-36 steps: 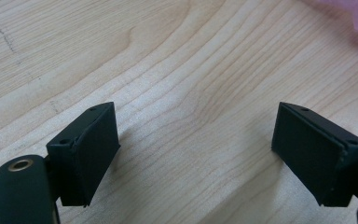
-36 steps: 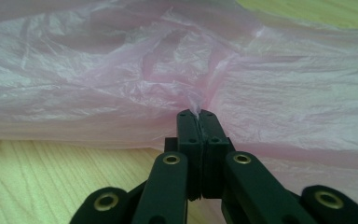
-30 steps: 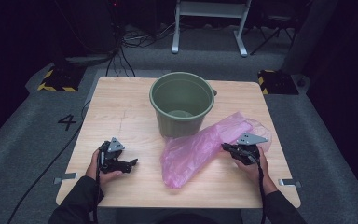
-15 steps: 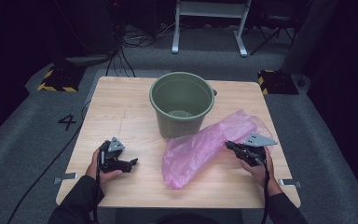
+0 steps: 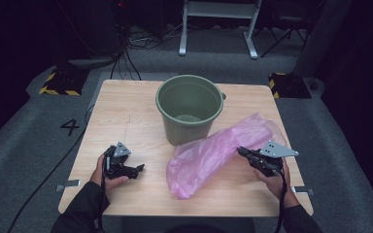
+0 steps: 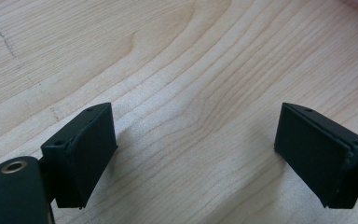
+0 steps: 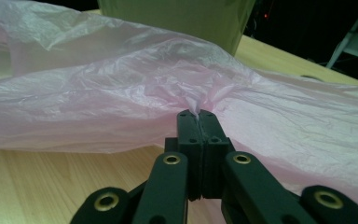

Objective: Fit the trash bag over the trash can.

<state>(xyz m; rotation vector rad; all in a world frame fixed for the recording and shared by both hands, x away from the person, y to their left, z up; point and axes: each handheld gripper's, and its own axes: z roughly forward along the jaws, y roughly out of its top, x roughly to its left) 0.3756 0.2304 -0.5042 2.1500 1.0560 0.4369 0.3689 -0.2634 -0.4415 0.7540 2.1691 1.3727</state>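
Note:
A crumpled pink plastic bag (image 5: 213,153) lies across the right half of the wooden table (image 5: 126,111), in front of a green bucket (image 5: 189,109). My right gripper (image 5: 241,151) is shut on a pinch of the bag's film, which bunches at the jaw tips in the right gripper view (image 7: 198,113); the bag (image 7: 121,93) is lifted a little at that end. My left gripper (image 5: 138,170) rests near the table's front left, held by a hand, jaws open over bare wood. Its two black pads (image 6: 91,151) stand far apart with nothing between them.
The bucket stands upright at the table's middle back, and its green wall (image 7: 177,18) rises behind the bag. A white-legged frame (image 5: 218,24) and cables lie on the dark floor beyond the table. A "4" (image 5: 70,127) marks the floor at left.
My right gripper has risen and drawn back to the right with the bag's film in it, lifting and stretching that end of the bag. The left gripper has stayed put.

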